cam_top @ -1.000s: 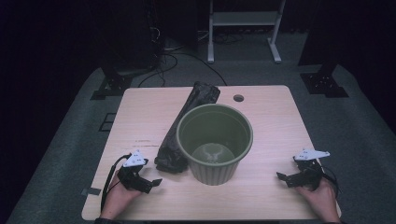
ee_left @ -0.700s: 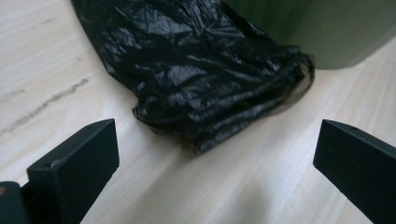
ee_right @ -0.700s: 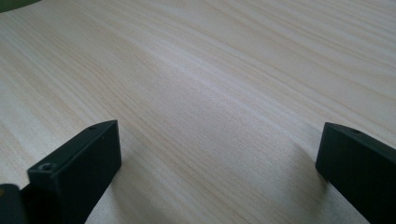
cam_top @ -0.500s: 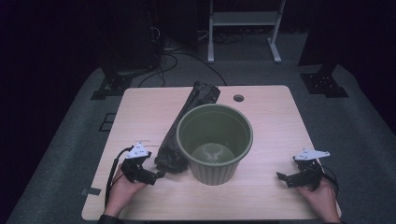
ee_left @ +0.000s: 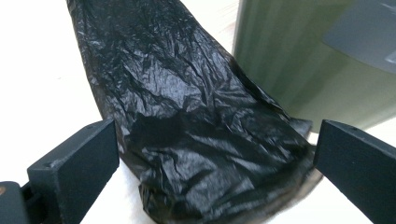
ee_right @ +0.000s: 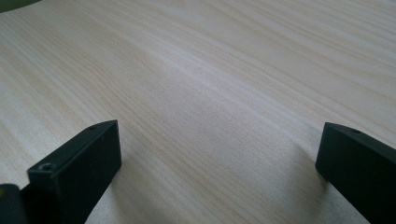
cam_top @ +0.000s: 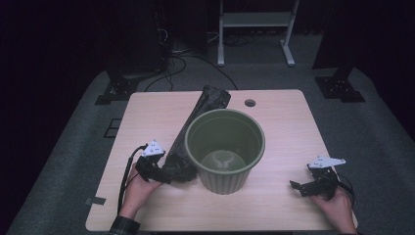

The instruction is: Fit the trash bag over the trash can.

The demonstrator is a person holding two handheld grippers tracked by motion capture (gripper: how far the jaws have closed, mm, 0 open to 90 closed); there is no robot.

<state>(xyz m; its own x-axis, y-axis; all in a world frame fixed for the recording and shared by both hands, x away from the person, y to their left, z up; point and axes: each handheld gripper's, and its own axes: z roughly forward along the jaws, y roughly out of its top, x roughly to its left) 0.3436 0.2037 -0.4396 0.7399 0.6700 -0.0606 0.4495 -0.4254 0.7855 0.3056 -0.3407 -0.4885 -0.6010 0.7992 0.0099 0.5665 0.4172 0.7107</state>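
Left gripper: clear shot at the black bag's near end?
Probably yes. The left gripper is open, its jaws either side of the bag end, nothing between. The bin stands close on one side.

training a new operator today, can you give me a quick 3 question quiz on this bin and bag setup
1. True or false: the left gripper has its jaws open on either side of the near end of the black bin bag.
2. What stands upright in the middle of the wooden table? A) a green bin B) a blue crate C) a metal bowl
3. What lies between the jaws of the right gripper?

Key
1. True.
2. A, the green bin, empty inside, with the bag lying flat along its left side.
3. Nothing but bare tabletop; its jaws are open, well to the right of the bin.
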